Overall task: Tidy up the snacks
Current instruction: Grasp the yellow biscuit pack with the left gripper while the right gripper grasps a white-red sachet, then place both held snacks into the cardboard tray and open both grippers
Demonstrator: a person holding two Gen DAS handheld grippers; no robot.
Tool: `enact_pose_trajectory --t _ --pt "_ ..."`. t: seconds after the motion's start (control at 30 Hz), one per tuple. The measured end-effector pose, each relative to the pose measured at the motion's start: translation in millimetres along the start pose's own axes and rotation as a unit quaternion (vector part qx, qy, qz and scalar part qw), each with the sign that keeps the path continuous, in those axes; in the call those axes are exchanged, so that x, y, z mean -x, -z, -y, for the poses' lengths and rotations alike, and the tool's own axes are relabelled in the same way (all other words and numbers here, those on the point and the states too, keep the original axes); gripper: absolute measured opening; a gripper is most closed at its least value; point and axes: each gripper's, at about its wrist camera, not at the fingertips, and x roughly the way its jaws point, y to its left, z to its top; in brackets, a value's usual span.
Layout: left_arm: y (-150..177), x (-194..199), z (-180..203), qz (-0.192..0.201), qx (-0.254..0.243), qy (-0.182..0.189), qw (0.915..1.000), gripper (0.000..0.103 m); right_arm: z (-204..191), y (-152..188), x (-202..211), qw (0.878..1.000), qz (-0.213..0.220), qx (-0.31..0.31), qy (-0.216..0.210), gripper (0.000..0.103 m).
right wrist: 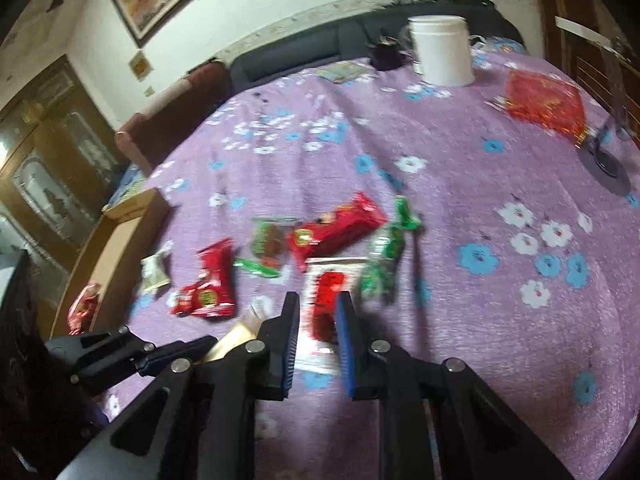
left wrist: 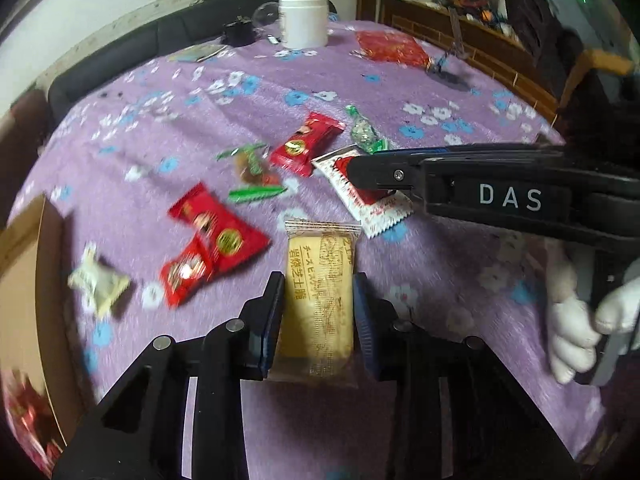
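My left hand-held gripper (left wrist: 318,306) clamped on yellow biscuit pack (left wrist: 320,280). My right hand-held gripper (right wrist: 318,334) squeezed onto white-red sachet (right wrist: 326,300). Both near surface (right wrist: 480,312) front edge.

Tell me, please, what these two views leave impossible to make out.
- Cardboard box: cut off by the left wrist view's edge; contents mostly unseen.
- White-and-red packet: print motion-blurred in the right wrist view; the right hand-held gripper covers it in the left.
- Small white snack: blurred, label unreadable.
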Motion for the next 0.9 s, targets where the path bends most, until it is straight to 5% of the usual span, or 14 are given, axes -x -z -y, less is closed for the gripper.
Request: enact_pose_trajectory --t 0.2,0.27,0.33,0.53,0.6,0.63,0.9 --pt "18.9 30.3 -25.0 0.019 0.067 0.028 0.9972 0.033 -8.8 2.5 2.8 1.000 0.007 0.012 -0.024 0.021" --pt "23.5 36.2 -29.5 0.023 0.078 0.034 0.9961 0.033 -5.2 1.6 3.8 1.000 0.014 0.008 0.009 0.030" --pt "28.7 41.4 -30.1 0.028 0.082 0.032 0.9958 0.033 -3.1 1.2 1.6 1.000 0.011 0.008 0.023 0.052" --pt "37.8 50.2 -31.2 0.041 0.095 0.042 0.9938 0.033 -13.2 2.8 -18.4 0.999 -0.010 0.036 0.033 0.055" --pt "40.4 53.2 -33.3 0.048 0.106 0.048 0.9921 0.033 -25.7 5.9 -22.7 0.996 -0.016 0.072 0.041 0.043" --pt "42.2 56.1 -34.8 0.052 0.112 0.051 0.9910 0.033 -30.3 8.3 -24.0 0.995 -0.018 0.084 0.043 0.022" --pt "65.1 99.8 -67.5 0.095 0.150 0.050 0.9829 0.033 -28.5 17.6 -15.1 0.997 -0.015 0.065 0.044 0.006"
